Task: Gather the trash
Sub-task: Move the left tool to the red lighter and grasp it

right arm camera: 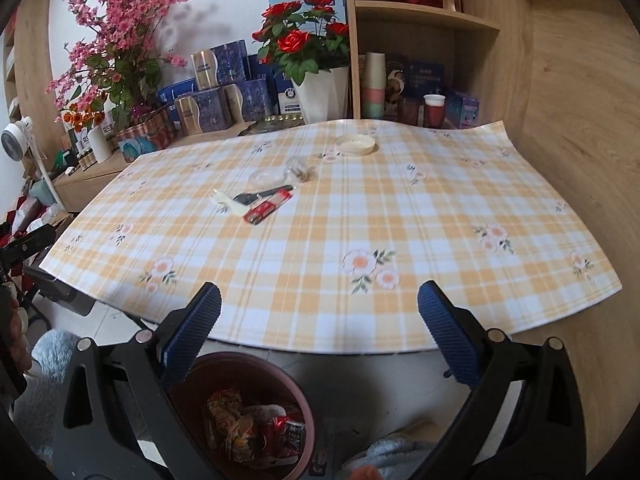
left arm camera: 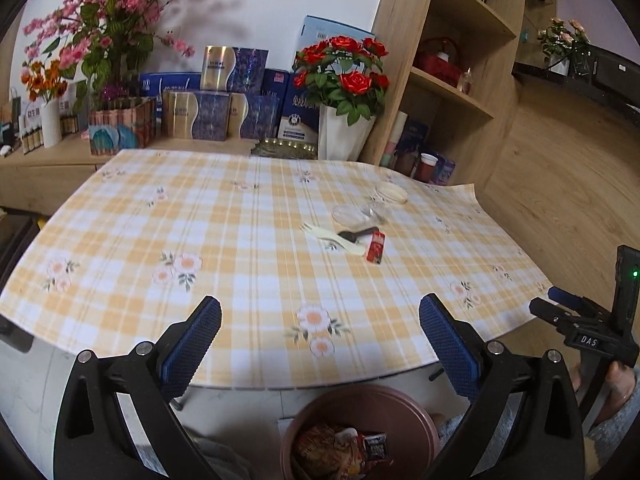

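Red wrapper [left arm camera: 375, 247] is lying far out on the checked tabletop [left arm camera: 240, 264], touching a pale fork [left arm camera: 332, 236] and a clear lid [left arm camera: 352, 215]. Both the left claw [left arm camera: 320, 340] and right claw [right arm camera: 319, 320] are hanging wide apart and empty above the brown bin [left arm camera: 356, 404]. Reaching with one claw, pinching the wrapper by its long sides, is looking wisest.

The yellow-and-white checked flowered tablecloth [left arm camera: 248, 240] looks smooth with a slight vinyl sheen. The round brown plastic bin [right arm camera: 298, 396] is matt and holds crinkled glossy wrappers [right arm camera: 240, 420]. The light wooden shelving [left arm camera: 404, 60] shows matt grain. The blue gripper pads [left arm camera: 192, 344] are rough, dimpled rubber.
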Action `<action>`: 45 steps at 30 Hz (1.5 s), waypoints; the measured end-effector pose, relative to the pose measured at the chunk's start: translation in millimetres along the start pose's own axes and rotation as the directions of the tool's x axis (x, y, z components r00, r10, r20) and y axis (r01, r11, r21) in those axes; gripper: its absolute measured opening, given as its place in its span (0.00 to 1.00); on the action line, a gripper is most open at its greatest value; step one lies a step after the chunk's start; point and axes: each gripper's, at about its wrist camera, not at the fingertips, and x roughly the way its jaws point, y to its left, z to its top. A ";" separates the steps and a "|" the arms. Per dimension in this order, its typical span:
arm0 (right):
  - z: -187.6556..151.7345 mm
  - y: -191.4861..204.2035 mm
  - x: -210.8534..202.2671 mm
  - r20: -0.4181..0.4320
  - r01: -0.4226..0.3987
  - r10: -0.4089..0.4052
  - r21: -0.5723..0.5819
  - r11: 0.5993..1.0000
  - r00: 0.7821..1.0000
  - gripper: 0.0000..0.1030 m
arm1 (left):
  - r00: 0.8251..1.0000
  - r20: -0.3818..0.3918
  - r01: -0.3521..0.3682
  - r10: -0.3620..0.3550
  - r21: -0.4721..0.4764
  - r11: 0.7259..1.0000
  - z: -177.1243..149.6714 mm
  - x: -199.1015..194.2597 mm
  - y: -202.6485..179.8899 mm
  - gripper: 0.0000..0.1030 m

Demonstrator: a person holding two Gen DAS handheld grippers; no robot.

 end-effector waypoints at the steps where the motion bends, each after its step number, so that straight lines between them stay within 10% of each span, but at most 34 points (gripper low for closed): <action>1: 3.0 -1.5 0.5 0.002 -0.008 0.008 0.000 1.000 1.000 0.94 | 1.000 -0.001 -0.004 0.004 0.004 1.000 3.4 2.2 -0.5 0.94; 22: 30.3 -29.1 77.5 -0.063 -0.011 0.012 0.008 1.000 0.998 0.94 | 0.984 -0.160 0.096 -0.079 0.106 0.990 16.6 100.6 -37.6 0.93; 33: 56.3 -55.9 112.9 -0.068 0.011 -0.007 0.065 0.998 0.998 0.94 | 0.919 -0.360 0.233 -0.162 0.164 0.959 50.3 237.7 -85.2 0.49; 45: 65.6 -79.5 135.4 -0.075 -0.008 0.014 0.077 0.997 0.997 0.94 | 0.892 -0.445 0.215 -0.084 0.254 0.943 53.5 307.2 -107.8 0.36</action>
